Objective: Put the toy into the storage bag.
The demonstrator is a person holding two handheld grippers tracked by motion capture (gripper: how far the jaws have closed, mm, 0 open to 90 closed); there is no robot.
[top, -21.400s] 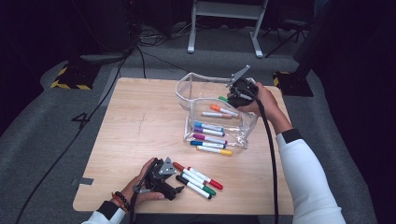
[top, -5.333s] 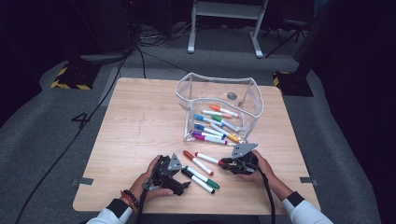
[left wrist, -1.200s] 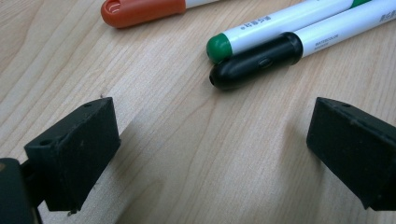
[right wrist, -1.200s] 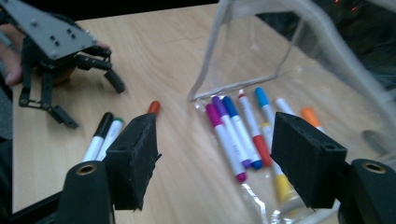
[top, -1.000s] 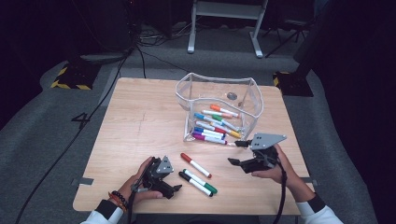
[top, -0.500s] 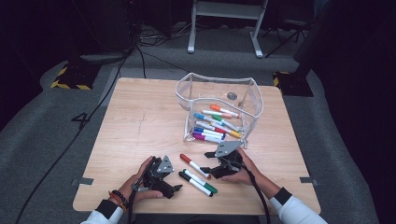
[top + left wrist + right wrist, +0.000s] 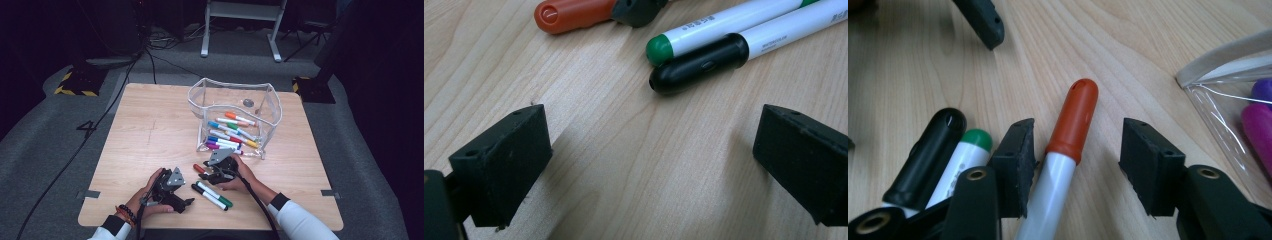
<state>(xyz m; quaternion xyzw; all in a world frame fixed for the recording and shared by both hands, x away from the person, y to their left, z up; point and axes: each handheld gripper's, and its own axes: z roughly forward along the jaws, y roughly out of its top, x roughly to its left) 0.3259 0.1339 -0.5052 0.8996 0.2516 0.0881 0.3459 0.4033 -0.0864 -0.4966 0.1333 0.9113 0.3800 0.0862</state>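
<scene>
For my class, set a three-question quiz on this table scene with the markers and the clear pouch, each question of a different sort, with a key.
1. True or false: the right gripper has its jaws on either side of the red-capped marker, not yet closed on it.
2. Multiple choice: what lies between the jaws of the left gripper? A) a green-capped marker B) bare table C) the pouch
3. Fill in: beside the green-capped marker lies a marker with a ____ cap.

Key: 1 true. 2 B, only the table is there. 3 black; the black-capped marker lies alongside it, while the clear pouch holds the other markers.
</scene>
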